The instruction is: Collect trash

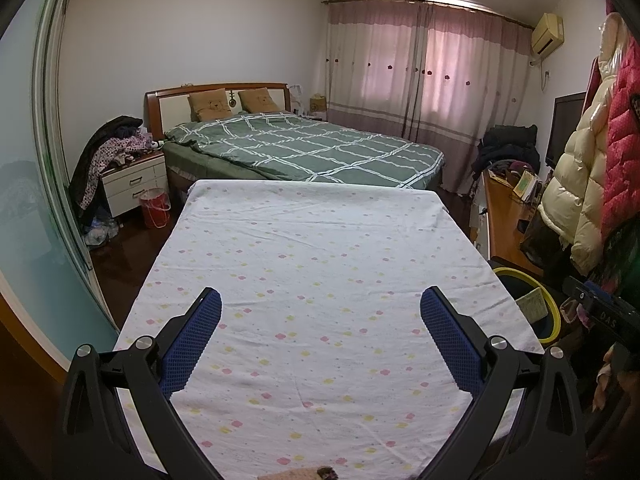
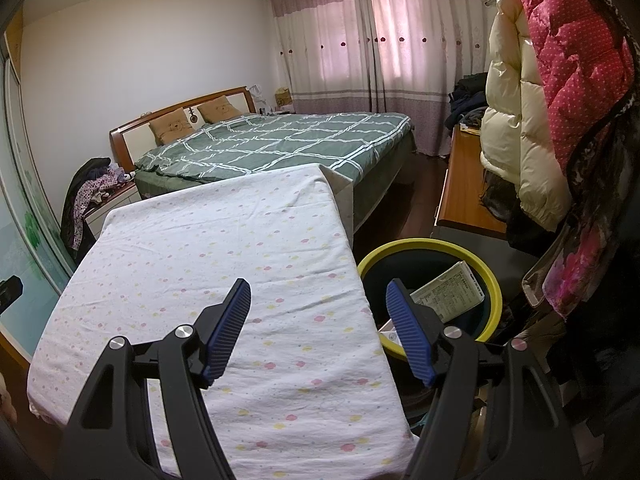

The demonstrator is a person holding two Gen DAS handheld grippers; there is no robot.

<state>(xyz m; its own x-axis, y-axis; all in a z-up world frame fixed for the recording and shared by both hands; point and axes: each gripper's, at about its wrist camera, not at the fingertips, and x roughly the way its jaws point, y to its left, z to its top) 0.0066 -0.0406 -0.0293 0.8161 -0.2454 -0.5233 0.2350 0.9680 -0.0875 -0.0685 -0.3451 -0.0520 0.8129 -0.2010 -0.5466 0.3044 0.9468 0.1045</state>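
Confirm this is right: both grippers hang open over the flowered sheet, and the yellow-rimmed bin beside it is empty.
Not empty. The right wrist view shows a printed carton inside the yellow-rimmed bin. The left gripper and right gripper do hang open over the flowered sheet.

A right hand-held gripper point(image 2: 318, 322) with blue ribbed pads stands open and empty above the right edge of a desk covered in white cloth with small pink and yellow flowers point(image 2: 192, 248). Just right of the desk sits a round, dark, yellow-rimmed trash bin point(image 2: 494, 280) holding a white printed cardboard box point(image 2: 452, 292). Beyond lies a bed with a green, white-lined quilt point(image 2: 280, 144). Cream point(image 2: 516, 120) and red padded jackets point(image 2: 572, 52) hang at right.
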